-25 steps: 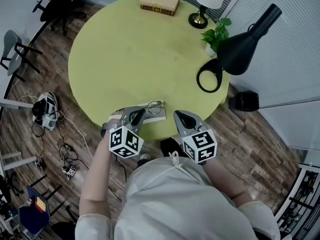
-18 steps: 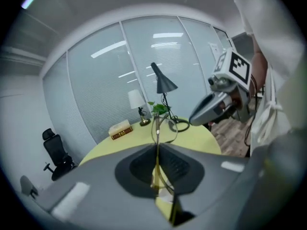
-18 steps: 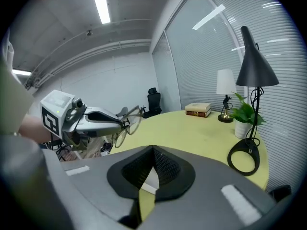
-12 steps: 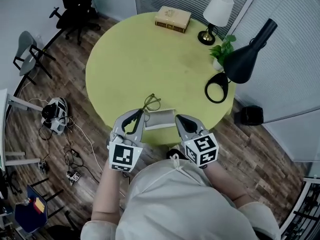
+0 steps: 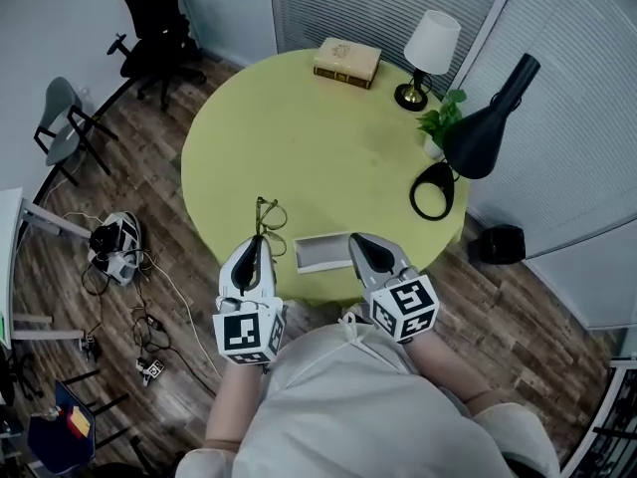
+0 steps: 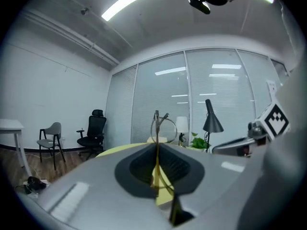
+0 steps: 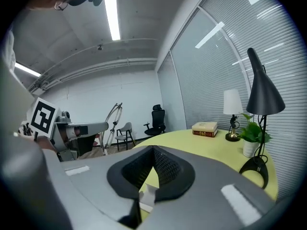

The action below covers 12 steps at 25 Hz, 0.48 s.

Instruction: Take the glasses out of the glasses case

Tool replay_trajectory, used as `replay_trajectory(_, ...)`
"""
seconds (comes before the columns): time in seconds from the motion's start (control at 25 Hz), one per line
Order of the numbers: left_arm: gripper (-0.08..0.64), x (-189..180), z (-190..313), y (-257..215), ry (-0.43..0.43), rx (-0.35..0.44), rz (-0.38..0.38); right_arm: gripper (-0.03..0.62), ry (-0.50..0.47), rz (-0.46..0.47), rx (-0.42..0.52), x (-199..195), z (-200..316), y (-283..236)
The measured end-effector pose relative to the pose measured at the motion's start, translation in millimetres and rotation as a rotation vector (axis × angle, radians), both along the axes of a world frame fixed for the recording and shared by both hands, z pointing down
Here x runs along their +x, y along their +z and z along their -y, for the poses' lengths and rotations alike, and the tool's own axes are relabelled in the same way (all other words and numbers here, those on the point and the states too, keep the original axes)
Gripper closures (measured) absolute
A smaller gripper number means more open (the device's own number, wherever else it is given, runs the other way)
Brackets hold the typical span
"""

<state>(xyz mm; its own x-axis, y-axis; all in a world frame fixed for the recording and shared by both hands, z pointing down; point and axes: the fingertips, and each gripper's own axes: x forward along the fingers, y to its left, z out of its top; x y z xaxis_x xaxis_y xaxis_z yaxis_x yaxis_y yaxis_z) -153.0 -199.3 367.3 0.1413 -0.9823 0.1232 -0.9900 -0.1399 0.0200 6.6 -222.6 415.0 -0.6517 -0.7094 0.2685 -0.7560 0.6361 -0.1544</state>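
Glasses (image 5: 267,213) lifted clear of case (image 5: 320,252) | left gripper (image 5: 255,241) clamps them | lamp (image 5: 476,145) beyond

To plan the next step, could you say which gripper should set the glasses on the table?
Left: the left gripper is shut on the glasses, out of the glasses case; the right gripper grips that case.

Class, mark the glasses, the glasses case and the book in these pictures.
glasses (image 5: 269,213), head view, on the lens end of the frame.
glasses case (image 5: 323,252), head view, middle of its pale upper face.
book (image 5: 347,62), head view, centre of its cover.
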Motion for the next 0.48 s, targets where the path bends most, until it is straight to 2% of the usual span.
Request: replay_trajectory(0.48,0.545,-0.5,4.8,2.9,0.003,-0.019,-0.051,0.592,0.038,-0.018,0.058,1.7,1.7,-12.2)
